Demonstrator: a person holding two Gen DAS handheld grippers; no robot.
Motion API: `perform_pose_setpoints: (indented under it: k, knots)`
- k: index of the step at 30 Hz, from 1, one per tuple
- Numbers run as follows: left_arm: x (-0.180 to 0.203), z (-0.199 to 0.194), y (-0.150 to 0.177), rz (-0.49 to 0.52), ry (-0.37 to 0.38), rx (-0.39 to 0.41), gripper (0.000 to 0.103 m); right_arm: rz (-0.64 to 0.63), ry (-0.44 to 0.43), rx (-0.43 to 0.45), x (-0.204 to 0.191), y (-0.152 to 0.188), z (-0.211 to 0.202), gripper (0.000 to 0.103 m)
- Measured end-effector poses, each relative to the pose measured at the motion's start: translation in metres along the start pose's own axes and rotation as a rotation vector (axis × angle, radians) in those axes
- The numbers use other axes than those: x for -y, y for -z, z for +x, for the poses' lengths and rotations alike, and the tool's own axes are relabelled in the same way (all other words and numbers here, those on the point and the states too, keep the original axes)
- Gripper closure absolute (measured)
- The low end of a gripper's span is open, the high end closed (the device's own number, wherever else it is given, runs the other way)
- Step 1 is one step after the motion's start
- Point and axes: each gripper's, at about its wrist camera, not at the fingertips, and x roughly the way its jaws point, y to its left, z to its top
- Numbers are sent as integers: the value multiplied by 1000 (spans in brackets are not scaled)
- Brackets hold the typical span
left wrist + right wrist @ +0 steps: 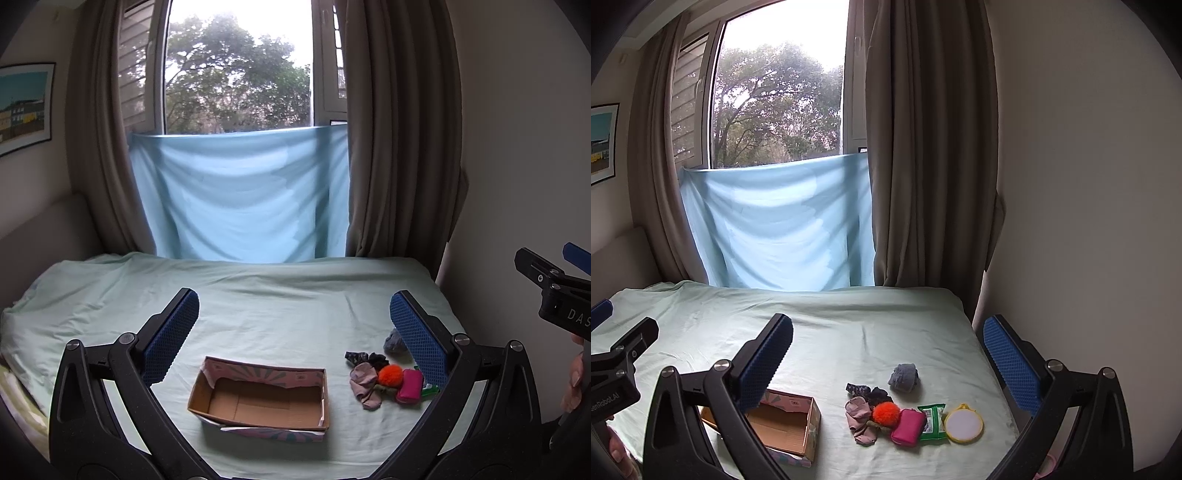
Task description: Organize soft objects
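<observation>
Left gripper jaws wide open above the bed, w/ an empty cardboard box sitting below. Right of it, a small pile: beige sock, orange pompom, pink pouch.

Matt cardboard box; fuzzy orange pompom; wrinkled cloth bedsheet.

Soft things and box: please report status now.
Left gripper open, right gripper open, both empty. Box empty; socks, pompom, pouch beside it on bed. Nothing blocking.
</observation>
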Motion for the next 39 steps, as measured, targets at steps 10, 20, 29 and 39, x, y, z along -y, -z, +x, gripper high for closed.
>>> perform_pose_setpoints:
  k: [10,20,29,39]
  knots:
    - [-7,1,-1,-3,13,1,1,3,13,4,-3,1,1,0]
    - [-9,7,-2,-4,15,5,1,2,16,5,-6,1,4,0]
    - [-17,25,-4,2,57,-54,1,15,42,-13,-12,-2,8,0]
    - [10,85,35,45,163,-199,1,49,103,-113,10,32,43,0]
